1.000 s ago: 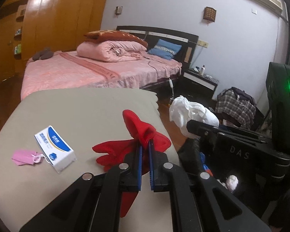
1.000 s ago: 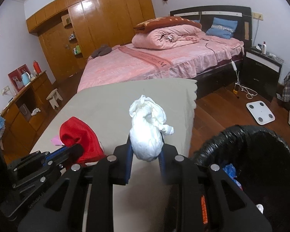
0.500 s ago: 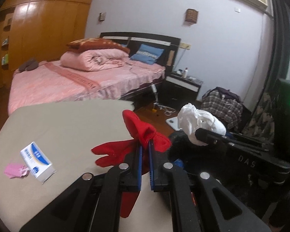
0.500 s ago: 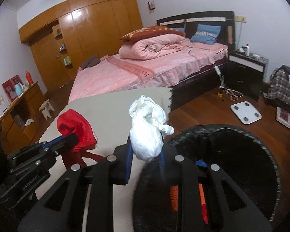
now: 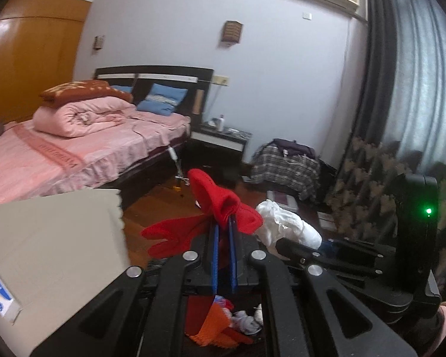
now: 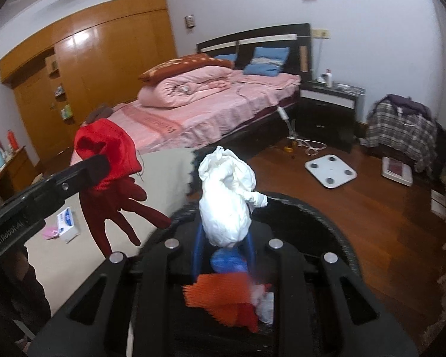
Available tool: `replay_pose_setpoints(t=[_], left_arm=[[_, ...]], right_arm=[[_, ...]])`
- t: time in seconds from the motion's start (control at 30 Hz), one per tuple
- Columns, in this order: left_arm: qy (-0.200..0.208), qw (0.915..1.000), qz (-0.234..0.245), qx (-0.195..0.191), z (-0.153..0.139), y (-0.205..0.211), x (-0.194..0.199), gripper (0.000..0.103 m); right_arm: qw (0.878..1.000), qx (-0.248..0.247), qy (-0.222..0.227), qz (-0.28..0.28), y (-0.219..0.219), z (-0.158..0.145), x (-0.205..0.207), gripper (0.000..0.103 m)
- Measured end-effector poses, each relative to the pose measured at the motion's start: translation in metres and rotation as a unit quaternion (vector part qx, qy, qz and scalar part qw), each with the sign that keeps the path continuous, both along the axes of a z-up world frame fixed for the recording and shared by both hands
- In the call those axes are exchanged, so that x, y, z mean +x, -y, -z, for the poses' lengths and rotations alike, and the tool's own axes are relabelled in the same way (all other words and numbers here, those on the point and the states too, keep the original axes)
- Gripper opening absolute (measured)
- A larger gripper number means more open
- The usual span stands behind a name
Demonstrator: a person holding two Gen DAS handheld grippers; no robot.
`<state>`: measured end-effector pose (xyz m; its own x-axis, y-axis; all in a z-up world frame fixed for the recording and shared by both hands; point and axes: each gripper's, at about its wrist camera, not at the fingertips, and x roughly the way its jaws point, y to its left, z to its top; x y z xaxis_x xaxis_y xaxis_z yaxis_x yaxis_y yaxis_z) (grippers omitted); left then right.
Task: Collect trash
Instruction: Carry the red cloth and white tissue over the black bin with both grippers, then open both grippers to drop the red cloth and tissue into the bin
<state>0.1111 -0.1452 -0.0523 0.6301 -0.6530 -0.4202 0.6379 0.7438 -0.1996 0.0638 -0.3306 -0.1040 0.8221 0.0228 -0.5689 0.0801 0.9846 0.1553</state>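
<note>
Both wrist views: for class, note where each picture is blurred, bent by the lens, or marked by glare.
Left wrist view: curtain bows with fisheye distortion, table edge smeared, black vignette corners. Right wrist view: glare streaks on wardrobe, bin contents blurred, white paper wad and red glove fairly sharp.

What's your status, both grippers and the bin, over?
Left gripper shut on red glove. Right gripper shut on white wad, above black bin. Nothing blocking.
</note>
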Motion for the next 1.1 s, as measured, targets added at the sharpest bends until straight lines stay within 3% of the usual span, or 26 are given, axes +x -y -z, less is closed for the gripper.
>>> replay_pose_setpoints(t=[0.17, 0.23, 0.3, 0.37, 0.5, 0.53, 0.57, 0.6, 0.87, 1.1], left_arm=[[-0.027, 0.9993, 0.023, 0.011, 0.02, 0.019, 0.006, 0.007], [-0.044, 0.9985, 0.026, 0.019, 0.032, 0.023, 0.011, 0.013], [-0.06, 0.9975, 0.029, 0.024, 0.041, 0.026, 0.016, 0.03], [-0.07, 0.9968, 0.025, 0.029, 0.049, 0.023, 0.018, 0.034], [-0.069, 0.9967, 0.007, 0.041, 0.056, 0.013, 0.02, 0.042], [-0.066, 0.9969, -0.001, 0.043, 0.056, 0.008, 0.019, 0.044], [-0.063, 0.997, -0.007, 0.044, 0.055, 0.003, 0.018, 0.047], [-0.058, 0.9972, -0.018, 0.044, 0.054, -0.004, 0.017, 0.054], [-0.022, 0.9913, -0.114, 0.062, 0.048, -0.073, 0.014, 0.071], [-0.014, 0.9738, -0.209, 0.088, 0.05, -0.15, 0.012, 0.076]], right_arm=[[1.0, 0.002, -0.015, 0.024, 0.019, 0.016, -0.006, 0.025], [0.999, 0.001, -0.023, 0.029, 0.023, 0.023, -0.007, 0.025], [0.999, 0.001, -0.031, 0.035, 0.026, 0.03, -0.006, 0.029], [0.998, 0.002, -0.033, 0.046, 0.028, 0.035, -0.006, 0.045], [0.998, 0.001, -0.03, 0.056, 0.027, 0.037, -0.009, 0.065], [0.998, -0.001, -0.024, 0.06, 0.025, 0.036, -0.01, 0.078], [0.998, -0.002, -0.019, 0.061, 0.025, 0.034, -0.01, 0.088], [0.998, -0.004, -0.013, 0.061, 0.022, 0.032, -0.009, 0.09], [1.0, -0.002, 0.0, 0.007, -0.028, 0.019, 0.007, 0.096], [0.998, 0.008, 0.002, -0.06, -0.094, 0.015, 0.043, 0.096]])
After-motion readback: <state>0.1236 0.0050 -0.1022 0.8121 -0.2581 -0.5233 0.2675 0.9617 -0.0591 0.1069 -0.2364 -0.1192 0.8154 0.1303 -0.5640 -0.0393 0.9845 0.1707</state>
